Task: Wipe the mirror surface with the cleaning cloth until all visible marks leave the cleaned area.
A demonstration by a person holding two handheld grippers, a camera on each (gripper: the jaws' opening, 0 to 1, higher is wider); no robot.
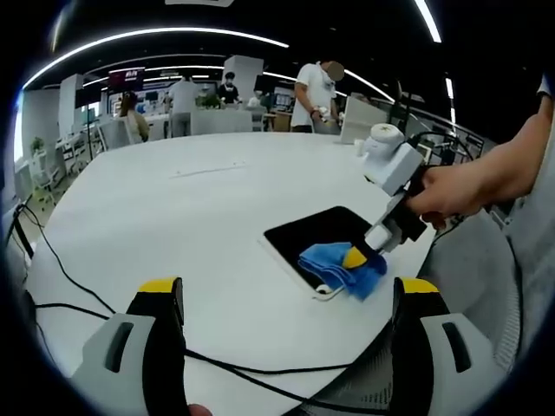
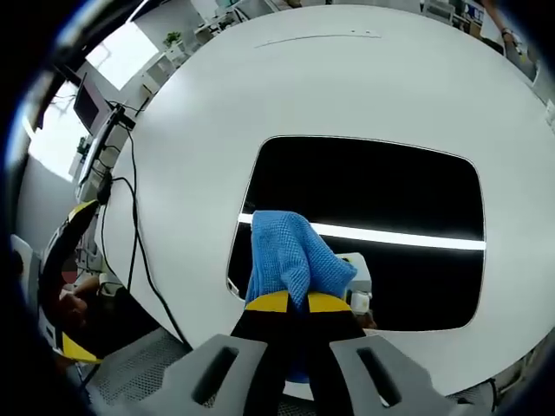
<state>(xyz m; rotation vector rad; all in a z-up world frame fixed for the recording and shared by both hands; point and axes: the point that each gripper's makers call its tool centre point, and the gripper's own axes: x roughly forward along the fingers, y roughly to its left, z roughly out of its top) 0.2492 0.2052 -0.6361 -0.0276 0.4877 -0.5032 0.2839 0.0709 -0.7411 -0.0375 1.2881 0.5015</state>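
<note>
In the left gripper view the right gripper (image 1: 379, 245) comes in from the right, held in a person's hand (image 1: 451, 192) with the forearm stretching back toward the picture's right edge. It slants down and leftward, its tips pressed into a blue cloth (image 1: 340, 267) that lies bunched on the near corner of the mirror (image 1: 316, 232). The left gripper (image 1: 290, 299) hovers over the white table (image 1: 173, 225), well apart from the mirror, with its jaws spread wide and nothing between them.

In the right gripper view the right gripper (image 2: 290, 303) has its jaws drawn close together, pinching the cloth (image 2: 290, 256), which rises in a folded hump above the yellow tips and rests on the mirror (image 2: 373, 186) near its lower left part.

The mirror is one dark rectangular plate with rounded corners and a pale rim, lying flat near the table (image 2: 364, 78) edge closest to the person. In the right gripper view its long axis runs across the picture; its face reflects a bright ceiling light as a white bar. In the left gripper view it sits slantwise, one corner pointing toward the table's edge.

There is one mirror, one cloth and two grippers. Black cables (image 1: 104, 303) trail over the table's near side. Several people (image 1: 316, 95) stand at desks in the room beyond.
</note>
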